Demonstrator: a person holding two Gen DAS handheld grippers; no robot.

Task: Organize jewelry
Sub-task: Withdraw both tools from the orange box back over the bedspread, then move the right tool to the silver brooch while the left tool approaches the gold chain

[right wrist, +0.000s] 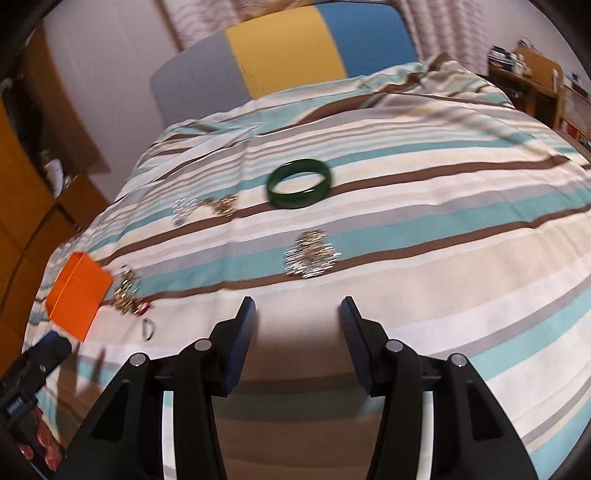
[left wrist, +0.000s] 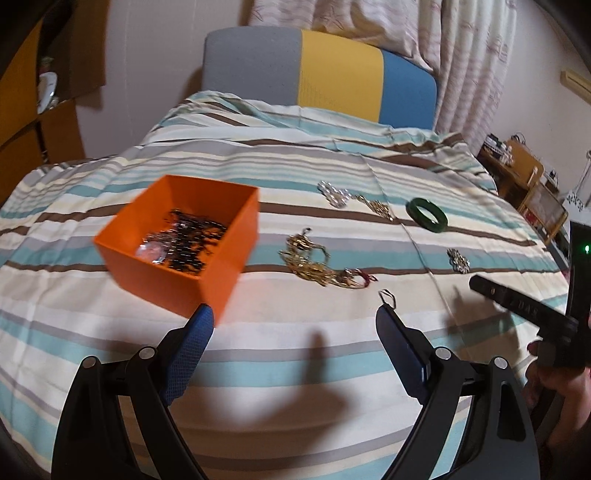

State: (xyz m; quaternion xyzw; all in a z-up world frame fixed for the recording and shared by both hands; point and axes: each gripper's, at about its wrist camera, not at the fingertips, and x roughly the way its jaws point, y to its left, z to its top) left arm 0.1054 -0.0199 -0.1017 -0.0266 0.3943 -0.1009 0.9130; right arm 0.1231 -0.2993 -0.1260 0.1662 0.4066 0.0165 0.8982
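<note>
Bed (left wrist: pixel 332 354) with a striped sheet in teal, cream, grey and brown, jewelry scattered across it. Orange box (left wrist: pixel 177 243) toward the left side of the bed, open top, already holding a dark beaded chain (left wrist: pixel 192 240) and something shiny and clear (left wrist: pixel 147 253), hard to say exactly what. Just right of the box, a tangled gold chain pile (left wrist: pixel 314 266) with a bit of red at its near end. Farther back toward the headboard end, a silver-and-gold chain (left wrist: pixel 351 201) stretched out, and beside it to the right a dark green bangle (left wrist: pixel 426 214) lying flat. Small silver cluster (right wrist: pixel 312 254) nearer the right side, kind of blurry in both views. Tiny wire hook or ring (left wrist: pixel 388 297) close to the near edge, right by the tip of the left gripper's right-hand finger. Left gripper (left wrist: pixel 295 325) spread wide, nothing between the pads, left-hand fingertip overlapping the near corner of the box in view, can't tell if actually touching. Right gripper (right wrist: pixel 297 317) parted about halfway, empty too, hovering over bare sheet with the silver cluster just ahead and the bangle beyond that. Headboard (left wrist: pixel 321 70) in grey, yellow and blue blocks behind everything, curtains (left wrist: pixel 424 33) past it. Wooden shelf (left wrist: pixel 524 177) off the right side of the bed.
</note>
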